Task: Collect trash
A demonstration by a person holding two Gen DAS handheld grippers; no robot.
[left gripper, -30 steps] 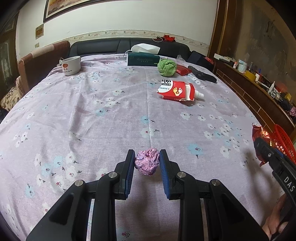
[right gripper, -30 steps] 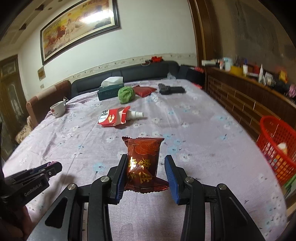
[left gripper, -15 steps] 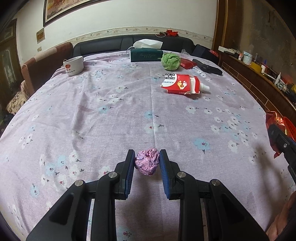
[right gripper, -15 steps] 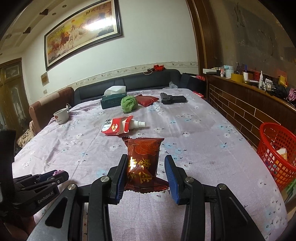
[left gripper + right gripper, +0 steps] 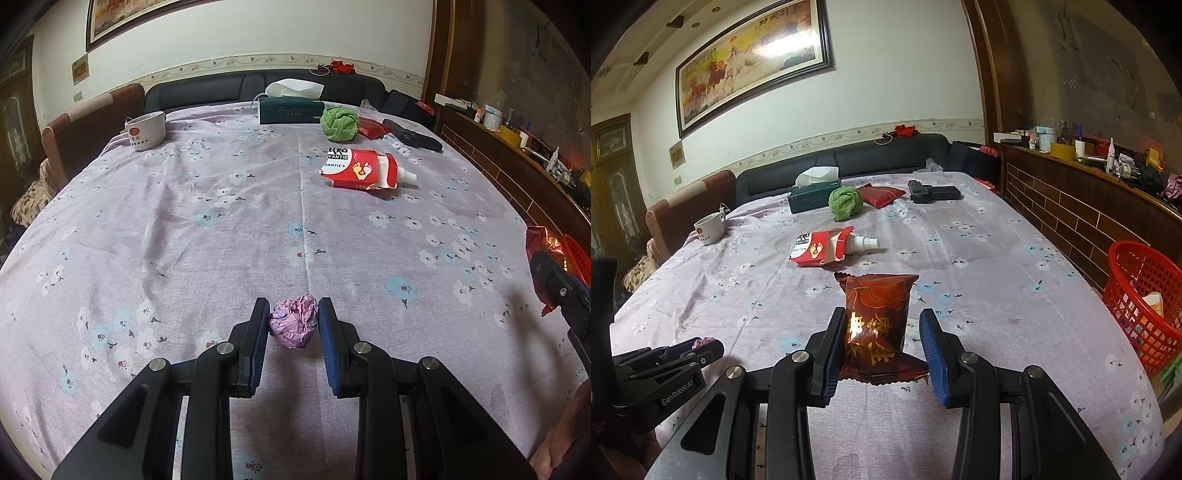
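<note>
Holding two light pieces above the desk (image 5: 221, 221): your left tool (image 5: 293, 325) pinches a soft crumpled purple paper ball (image 5: 294, 325); your right tool (image 5: 879, 343) clamps a slick, crinkly red snack wrapper (image 5: 877, 317) near its lower seam, liable to slip. The red basket (image 5: 1141, 295) sits right.

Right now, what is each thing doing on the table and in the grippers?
Left gripper: shut on the pink paper ball.
Right gripper: holding the dark red snack packet.
Red pouch: lying flat.
Mug: upright.
Tissue box: tissue sticking out.
Red basket: upright, trash inside.
</note>
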